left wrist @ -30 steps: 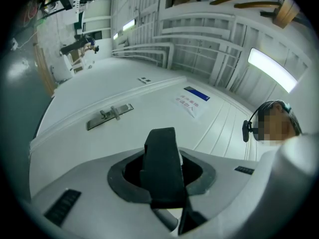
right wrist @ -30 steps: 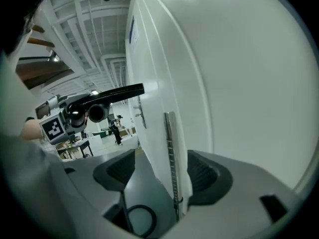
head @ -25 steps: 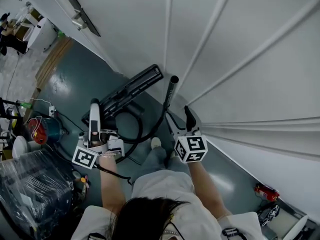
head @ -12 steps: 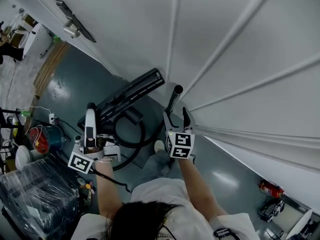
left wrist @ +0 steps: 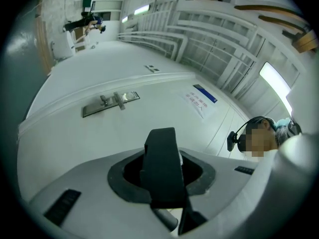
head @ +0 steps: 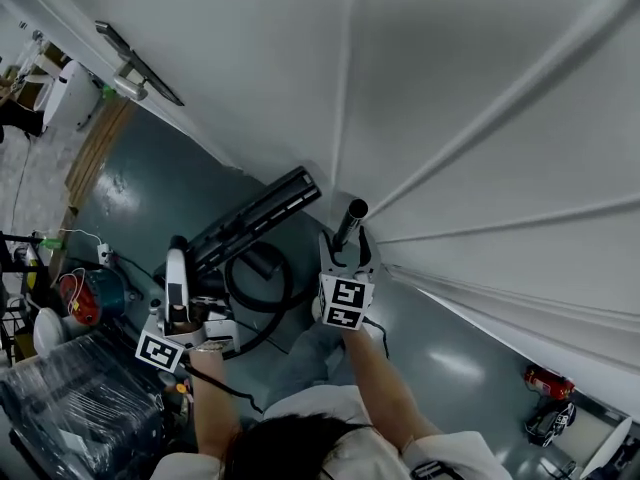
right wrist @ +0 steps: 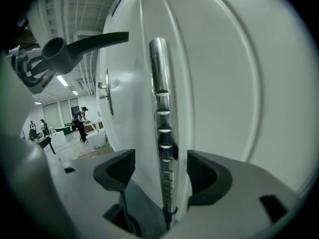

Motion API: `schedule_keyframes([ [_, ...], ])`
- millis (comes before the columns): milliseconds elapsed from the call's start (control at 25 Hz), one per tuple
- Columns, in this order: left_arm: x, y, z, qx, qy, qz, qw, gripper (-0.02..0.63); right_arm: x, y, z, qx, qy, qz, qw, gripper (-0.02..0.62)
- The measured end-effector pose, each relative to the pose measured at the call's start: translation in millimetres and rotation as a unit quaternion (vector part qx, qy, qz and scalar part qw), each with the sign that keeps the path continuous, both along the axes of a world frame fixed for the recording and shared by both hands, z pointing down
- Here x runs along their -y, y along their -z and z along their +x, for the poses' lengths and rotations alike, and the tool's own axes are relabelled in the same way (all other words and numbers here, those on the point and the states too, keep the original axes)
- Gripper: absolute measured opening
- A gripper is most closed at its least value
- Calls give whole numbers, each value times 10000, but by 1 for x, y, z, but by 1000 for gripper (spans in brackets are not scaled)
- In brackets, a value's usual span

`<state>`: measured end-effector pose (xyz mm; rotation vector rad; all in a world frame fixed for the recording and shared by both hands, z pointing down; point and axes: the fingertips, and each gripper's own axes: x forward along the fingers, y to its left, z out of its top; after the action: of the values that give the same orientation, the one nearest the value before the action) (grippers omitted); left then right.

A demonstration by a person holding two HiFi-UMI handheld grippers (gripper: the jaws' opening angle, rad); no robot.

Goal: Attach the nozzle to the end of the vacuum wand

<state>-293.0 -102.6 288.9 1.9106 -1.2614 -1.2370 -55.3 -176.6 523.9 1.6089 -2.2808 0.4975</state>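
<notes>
- Our left gripper has its jaws shut on nothing and points up at the white door, away from the work.
- The black, ribbed floor nozzle lies on the floor along the door's foot, its long axis slanting, just left of the wand.
- The chrome, stepped vacuum wand runs lengthwise between our right gripper's wide jaws, untouched. This hand looks nearer to us.

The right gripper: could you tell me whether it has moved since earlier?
Yes. The right gripper has closed in leftward on the vacuum wand, which now stands between its open tongs.
</notes>
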Motion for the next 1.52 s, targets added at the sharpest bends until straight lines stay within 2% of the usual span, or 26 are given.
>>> schedule_keyframes([
  [80,1,0,2,105,-37,-55,9999,118,2,2,-3,-68,-23,128,9999,316],
  [280,4,2,6,58,-141,-5,9999,118,13,7,-2,-157,-232,410,9988,316],
  [480,4,1,5,117,-188,-38,9997,118,18,8,-1,-427,-170,546,9975,311],
  [520,4,1,5,118,-193,-47,9997,118,19,7,3,-515,-233,579,9967,290],
  [560,4,0,5,114,-193,-56,9997,118,21,6,6,-576,-300,592,9961,212],
  [600,4,0,4,104,-191,-59,9997,118,22,5,8,-588,-339,592,9959,169],
  [960,5,2,6,193,-251,-74,9995,119,26,4,-5,-548,-280,550,9966,163],
  [1160,4,2,5,43,-202,-78,9998,120,29,2,-3,-501,-344,421,9973,161],
  [1520,4,10,6,135,-151,20,9998,120,18,2,1,-444,-163,430,9980,161],
])
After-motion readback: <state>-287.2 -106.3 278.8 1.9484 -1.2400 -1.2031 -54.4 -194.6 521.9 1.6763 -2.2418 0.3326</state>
